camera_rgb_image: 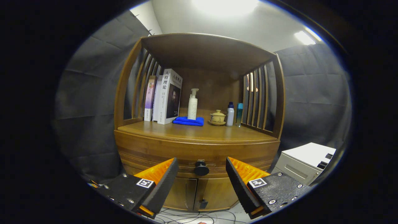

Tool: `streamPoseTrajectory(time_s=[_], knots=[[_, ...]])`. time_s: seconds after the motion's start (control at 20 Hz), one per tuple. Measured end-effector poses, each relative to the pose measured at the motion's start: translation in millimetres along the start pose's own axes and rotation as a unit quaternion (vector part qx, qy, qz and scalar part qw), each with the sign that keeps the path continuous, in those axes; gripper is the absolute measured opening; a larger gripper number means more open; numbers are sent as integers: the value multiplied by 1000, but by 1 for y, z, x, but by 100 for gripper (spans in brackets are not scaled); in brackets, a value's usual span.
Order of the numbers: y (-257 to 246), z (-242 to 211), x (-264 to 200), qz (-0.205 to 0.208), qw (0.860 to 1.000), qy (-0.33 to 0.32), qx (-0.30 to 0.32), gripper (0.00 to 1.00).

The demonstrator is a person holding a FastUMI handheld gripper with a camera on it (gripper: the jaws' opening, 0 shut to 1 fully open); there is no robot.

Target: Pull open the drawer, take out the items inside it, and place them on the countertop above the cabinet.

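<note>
Wooden cabinet, curved front, slatted sides, roofed shelf above the countertop.

Drawer: closed, flush with the cabinet front, directly under the countertop. Dark round knob at its centre, above a pair of lower doors.

Gripper: fingers spread wide, holding nothing. The knob sits between the two fingertips in line of sight but beyond them, not touched.

Countertop contents, back row: upright books on the left; white pump bottle standing on a folded blue cloth; small lidded ceramic cup on a saucer; white bottle and blue bottle side by side near the right slats. Front part of the countertop is bare.

Step in hand, as judged: approach to the knob; drawer opening not yet begun. Next move calls for advancing straight ahead until the fingers flank the knob, closing on it, then pulling squarely outward.

Not determinable: drawer contents, hidden behind the closed front; exact gap between fingertips and knob. Pale box-like unit right of the cabinet is cut off; cables on the floor partly seen.
</note>
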State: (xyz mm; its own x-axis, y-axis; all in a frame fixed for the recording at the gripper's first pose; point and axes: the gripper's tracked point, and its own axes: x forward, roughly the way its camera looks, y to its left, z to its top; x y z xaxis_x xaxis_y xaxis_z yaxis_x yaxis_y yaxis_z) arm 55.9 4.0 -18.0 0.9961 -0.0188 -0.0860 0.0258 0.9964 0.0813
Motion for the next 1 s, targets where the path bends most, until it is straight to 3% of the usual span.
streamPoseTrajectory(time_s=[0.45, 0.9, 1.0], knots=[[-11, -45, 38, -12, 998, 58, 17, 95], [0, -68, 76, 7, 996, 92, 12, 95], [6, -71, 81, 14, 995, 98, 16, 91]])
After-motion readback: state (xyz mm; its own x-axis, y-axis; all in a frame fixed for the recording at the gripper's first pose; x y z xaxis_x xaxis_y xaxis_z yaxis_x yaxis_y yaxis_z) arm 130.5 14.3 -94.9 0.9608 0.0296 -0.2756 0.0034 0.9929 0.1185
